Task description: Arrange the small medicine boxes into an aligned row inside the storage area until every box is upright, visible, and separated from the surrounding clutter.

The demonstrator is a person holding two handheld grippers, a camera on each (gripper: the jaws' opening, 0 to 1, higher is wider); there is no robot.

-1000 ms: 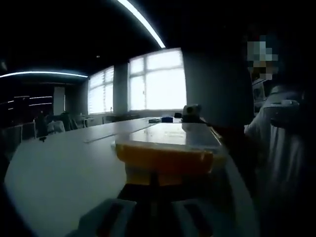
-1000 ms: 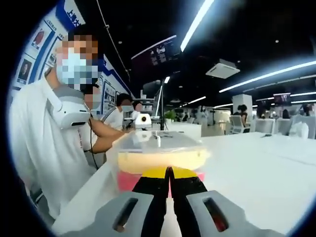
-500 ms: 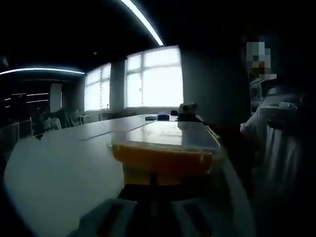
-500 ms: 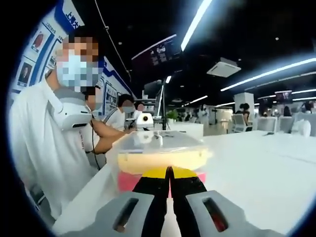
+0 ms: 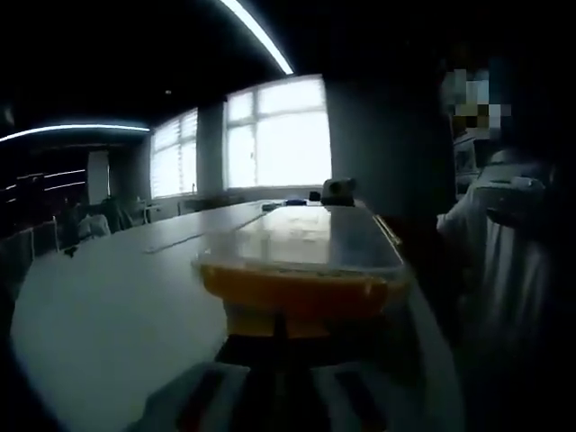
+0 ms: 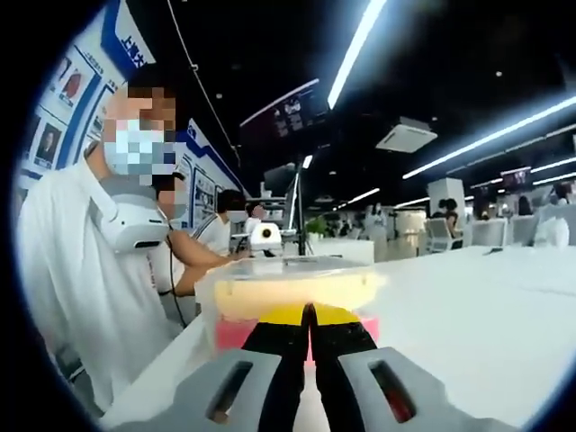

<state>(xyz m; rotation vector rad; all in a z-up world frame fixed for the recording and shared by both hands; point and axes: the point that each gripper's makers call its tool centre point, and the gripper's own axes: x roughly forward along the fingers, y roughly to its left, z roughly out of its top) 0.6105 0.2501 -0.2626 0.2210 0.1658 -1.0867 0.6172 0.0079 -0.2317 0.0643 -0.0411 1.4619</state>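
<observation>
A: Left gripper view first. What's the surface?

B: A long pale table point(image 5: 108, 306) running away toward bright windows point(image 5: 274, 135) on the far wall. The room is dim, with light strips on a dark ceiling and chairs at far left. A person in a white shirt point(image 5: 504, 261) sits at the right edge of the table.

A: And the task's thing?

B: A clear lidded tub point(image 5: 301, 265) sits on the table right ahead of the left gripper point(image 5: 283, 337), its contents showing yellow-orange through the wall. No single medicine box can be made out. A small white device point(image 5: 337, 191) stands beyond it at the far end.

A: The jaws?

B: Dark and low in the view. They look pressed together against the tub's near side, but it is too murky to say if they grip anything; I cannot tell.

A: Now the right gripper view.

B: Same white table point(image 6: 468, 333), brightly lit here, stretching right into an open office with ceiling strips, a pillar and seated people far off. The masked person point(image 6: 81, 270) is at left, with posters on the wall behind.

A: The tub?

B: It point(image 6: 288, 292) is straight ahead, yellow inside above a pink band, the lid clear. A white device point(image 6: 265, 237) stands behind it.

A: That gripper?

B: The right gripper point(image 6: 309, 328) has its black, yellow-tipped jaws closed flat together, nothing between them, tips at the tub's near wall.
</observation>
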